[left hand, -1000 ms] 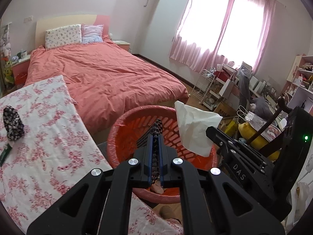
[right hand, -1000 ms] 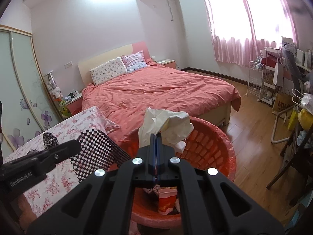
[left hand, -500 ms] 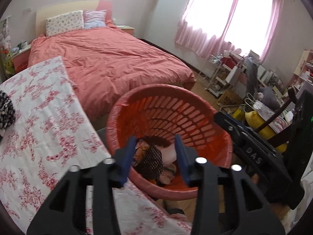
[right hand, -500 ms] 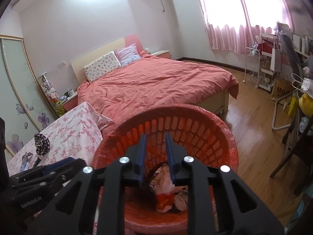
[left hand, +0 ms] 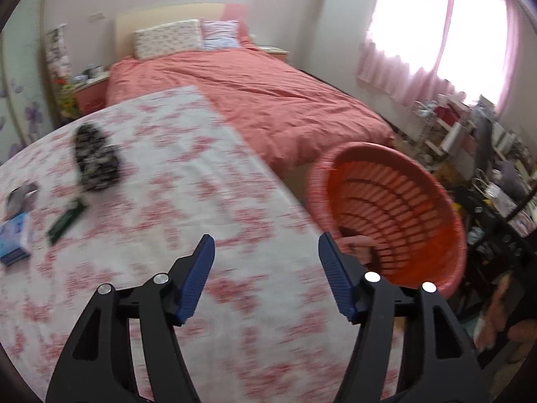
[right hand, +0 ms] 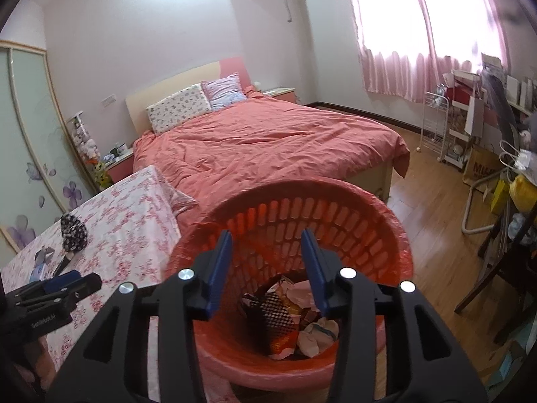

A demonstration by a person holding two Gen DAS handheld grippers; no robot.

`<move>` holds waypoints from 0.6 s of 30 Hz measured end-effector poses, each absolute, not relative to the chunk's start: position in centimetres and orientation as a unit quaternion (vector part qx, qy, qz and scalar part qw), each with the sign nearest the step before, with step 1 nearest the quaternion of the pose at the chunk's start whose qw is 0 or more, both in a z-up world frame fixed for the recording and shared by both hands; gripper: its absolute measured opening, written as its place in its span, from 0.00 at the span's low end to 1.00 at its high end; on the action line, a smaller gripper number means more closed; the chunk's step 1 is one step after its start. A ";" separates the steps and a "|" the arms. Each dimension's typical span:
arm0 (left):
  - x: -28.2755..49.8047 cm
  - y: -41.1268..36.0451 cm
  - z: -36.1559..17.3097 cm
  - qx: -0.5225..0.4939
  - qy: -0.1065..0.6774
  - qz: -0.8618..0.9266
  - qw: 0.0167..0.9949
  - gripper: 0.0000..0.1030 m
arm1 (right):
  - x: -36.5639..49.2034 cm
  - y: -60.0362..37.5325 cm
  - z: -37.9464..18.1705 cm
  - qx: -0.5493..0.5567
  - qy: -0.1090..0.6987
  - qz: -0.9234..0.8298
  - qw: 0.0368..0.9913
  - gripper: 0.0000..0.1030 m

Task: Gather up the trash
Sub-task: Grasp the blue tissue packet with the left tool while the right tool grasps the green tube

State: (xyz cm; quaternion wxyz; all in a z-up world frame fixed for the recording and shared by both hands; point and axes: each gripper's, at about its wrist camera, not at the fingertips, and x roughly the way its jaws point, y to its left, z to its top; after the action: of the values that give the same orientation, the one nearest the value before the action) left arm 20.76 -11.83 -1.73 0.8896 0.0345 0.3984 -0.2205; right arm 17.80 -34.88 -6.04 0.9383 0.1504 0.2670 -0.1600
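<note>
Standing over the red basket, we judge ourselves between loads: the right gripper hangs above the basket's mouth with its jaws opening and nothing between them, and the trash lies in a heap on the basket floor, a checkered wrapper, crumpled paper and a printed packet among it. The left gripper is over the table with its flowered cloth, its jaws likewise opening and empty, the basket just off the table's right edge. What the next move calls for, in our view, is a reach leftward and outward across the cloth to the things waiting there: a thin green wrapper, a blue packet, a grey scrap and, farther out, a black-and-white patterned bundle; whether that last one is trash we cannot tell. Beyond the table lies the bed under a coral cover. As for writing, the left gripper's side in the right view reads roughly "GenRobot.AI", and a brown bag by the shelves shows "MU".
</note>
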 end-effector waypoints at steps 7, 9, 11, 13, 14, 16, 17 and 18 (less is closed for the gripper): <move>21.8 -3.6 -1.7 0.015 0.398 -0.127 0.909 0.72 | 18.9 -31.4 -5.3 0.136 0.276 -0.129 0.943 0.43; 22.0 -1.5 -1.6 0.010 0.394 -0.103 0.913 0.76 | 19.4 -30.0 -5.3 0.129 0.281 -0.117 0.944 0.43; 22.3 1.4 -1.6 0.007 0.388 -0.064 0.919 0.81 | 19.8 -28.8 -5.2 0.122 0.286 -0.107 0.945 0.43; 22.6 3.7 -1.6 0.005 0.384 -0.029 0.923 0.85 | 20.2 -27.5 -5.2 0.114 0.290 -0.096 0.945 0.43; 22.8 5.1 -1.7 0.004 0.382 -0.008 0.924 0.86 | 20.4 -27.0 -5.3 0.111 0.291 -0.093 0.946 0.44; 23.4 7.3 -1.9 -0.001 0.383 0.022 0.923 0.86 | 20.8 -25.7 -5.3 0.105 0.295 -0.082 0.946 0.45; 23.7 8.6 -2.2 -0.006 0.386 0.036 0.922 0.86 | 21.0 -25.3 -5.3 0.103 0.297 -0.078 0.946 0.46; 24.0 9.7 -2.4 -0.015 0.390 0.049 0.919 0.86 | 21.2 -24.7 -5.4 0.099 0.299 -0.073 0.946 0.46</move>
State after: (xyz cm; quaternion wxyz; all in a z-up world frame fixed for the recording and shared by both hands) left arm 24.03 9.66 -2.36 0.9193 -0.0148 0.3903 0.0485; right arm 21.17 -24.67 -5.38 0.9465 0.0989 0.2986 -0.0725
